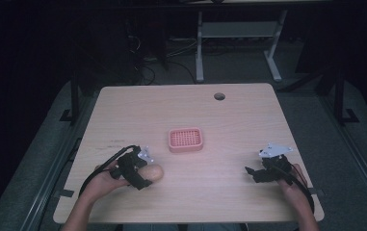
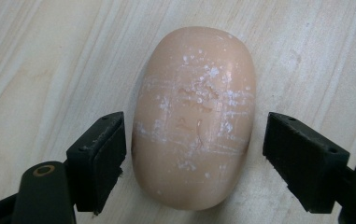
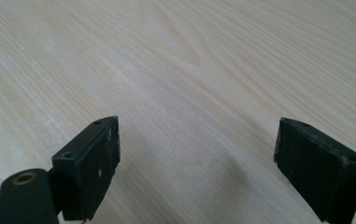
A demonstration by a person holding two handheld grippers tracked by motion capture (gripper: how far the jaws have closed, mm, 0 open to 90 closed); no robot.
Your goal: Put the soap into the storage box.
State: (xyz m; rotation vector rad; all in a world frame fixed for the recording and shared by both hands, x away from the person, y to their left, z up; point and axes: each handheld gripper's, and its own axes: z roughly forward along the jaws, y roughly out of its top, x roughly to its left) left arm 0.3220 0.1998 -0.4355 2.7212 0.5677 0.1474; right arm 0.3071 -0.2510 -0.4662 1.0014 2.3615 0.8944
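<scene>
A peach-coloured oval soap bar (image 2: 194,116) with white scuff marks lies flat on the wooden table (image 1: 229,120). My left gripper (image 2: 194,163) is open around it, one jaw on each side with a small gap to the soap. In the high view the soap bar (image 1: 155,172) lies at the front left, and the left gripper (image 1: 140,174) sits over its near end. A pink soap dish (image 1: 185,139) with a gridded floor rests near the table's middle. My right gripper (image 1: 252,173) is open at the front right, its jaws (image 3: 196,163) over bare wood.
A round cable hole (image 1: 219,96) sits near the table's far edge. White desk legs (image 1: 199,48) and cables stand on the dark floor behind the table. Bare wood stretches between the soap dish and the right gripper.
</scene>
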